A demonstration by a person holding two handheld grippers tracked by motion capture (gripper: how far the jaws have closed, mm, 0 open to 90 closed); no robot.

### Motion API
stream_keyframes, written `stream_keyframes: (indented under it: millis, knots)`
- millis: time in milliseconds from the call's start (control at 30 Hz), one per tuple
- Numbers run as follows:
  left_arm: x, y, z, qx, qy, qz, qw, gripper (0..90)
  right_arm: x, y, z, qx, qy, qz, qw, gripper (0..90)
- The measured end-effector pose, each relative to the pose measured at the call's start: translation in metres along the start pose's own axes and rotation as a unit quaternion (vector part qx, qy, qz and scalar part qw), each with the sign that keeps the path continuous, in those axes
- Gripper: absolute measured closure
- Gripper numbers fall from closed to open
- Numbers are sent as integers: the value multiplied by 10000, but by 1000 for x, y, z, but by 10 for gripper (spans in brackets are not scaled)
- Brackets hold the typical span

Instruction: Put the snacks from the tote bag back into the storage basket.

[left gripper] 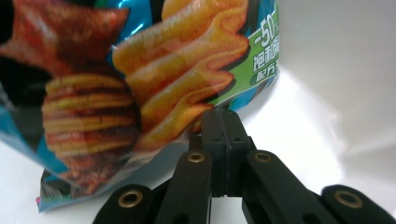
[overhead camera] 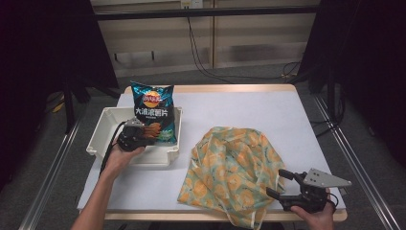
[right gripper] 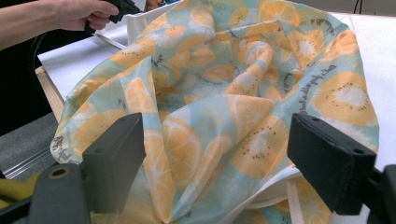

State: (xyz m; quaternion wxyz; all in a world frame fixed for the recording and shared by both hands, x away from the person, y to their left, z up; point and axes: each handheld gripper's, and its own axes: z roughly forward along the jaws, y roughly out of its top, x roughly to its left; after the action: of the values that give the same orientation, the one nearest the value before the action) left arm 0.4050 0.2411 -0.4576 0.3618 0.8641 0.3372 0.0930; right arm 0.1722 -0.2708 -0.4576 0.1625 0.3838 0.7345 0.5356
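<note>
While the blue foil chip bag [overhead camera: 153, 112] stood in the white plastic bin [overhead camera: 103, 132], we gripped its lower edge.
Our left gripper [left gripper: 219, 119] clenched the bag; our right gripper [overhead camera: 280, 183] sat with jaws released beside the orange-printed cloth bag [overhead camera: 230, 167] on the counter [overhead camera: 249, 110].

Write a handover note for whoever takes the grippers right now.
Left gripper: shut on the chip bag's lower edge; the bag stands upright in the white bin.
Right gripper: open, holding nothing, jaws at the near right edge of the orange-print tote, which lies crumpled on the table.
Done: chip bag gripped.
Left, probably: lift the bag out, open the tote, put the bag inside.
</note>
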Motion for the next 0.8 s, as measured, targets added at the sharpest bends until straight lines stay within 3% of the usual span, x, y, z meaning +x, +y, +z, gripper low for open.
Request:
stream_keyframes:
  millis: [267,433,800]
  knots:
    - [8,7,9,-91,-1,6,10000,900,-1,0,0,8,21,-39,10000,187]
    - [12,13,13,47,-50,139,9999,900,-1,0,-1,10,12,-24,10000,187]
    - [14,2,4,-39,-65,-89,9999,900,-1,0,-1,-13,7,-38,10000,187]
